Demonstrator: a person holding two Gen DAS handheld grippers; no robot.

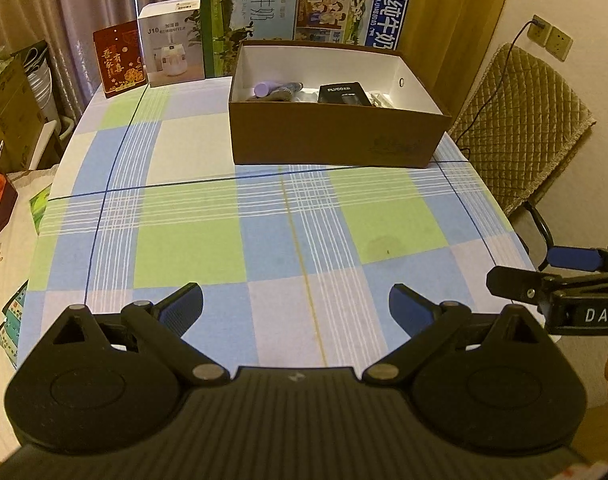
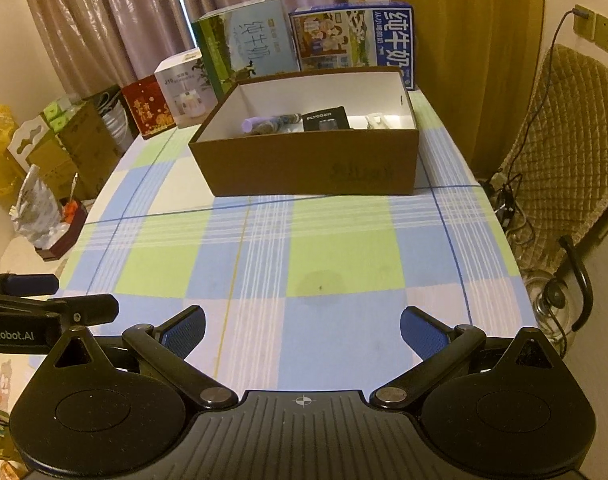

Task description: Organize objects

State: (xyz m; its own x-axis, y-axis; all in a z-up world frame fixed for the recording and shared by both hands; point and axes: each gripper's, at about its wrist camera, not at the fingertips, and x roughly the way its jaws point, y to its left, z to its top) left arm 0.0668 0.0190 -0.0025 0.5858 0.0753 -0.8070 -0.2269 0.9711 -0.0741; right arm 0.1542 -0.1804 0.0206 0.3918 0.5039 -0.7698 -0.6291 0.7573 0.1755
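Objects to organize already lay inside the brown cardboard box point(image 1: 331, 136) at the far side of the checked tablecloth point(image 1: 184, 248). From your left wrist camera, your left gripper point(image 1: 296, 308) hung over the near edge of the table, its blue-padded jaws spread wide and holding nothing. The box sat well apart, straight ahead and slightly right of the jaws, its long axis running left to right. Inside it you could make out a purple tube point(image 1: 264, 89) and a black packet point(image 1: 343, 93). Upright cartons point(image 1: 248, 16) stood behind it.

From your right wrist camera, your right gripper point(image 2: 302, 334) also hovered at the near edge, jaws spread and empty. The box point(image 2: 311, 168) lay straight ahead, far off. No loose item showed on the cloth between jaws and box. Both hands seemed about equally distant from it.
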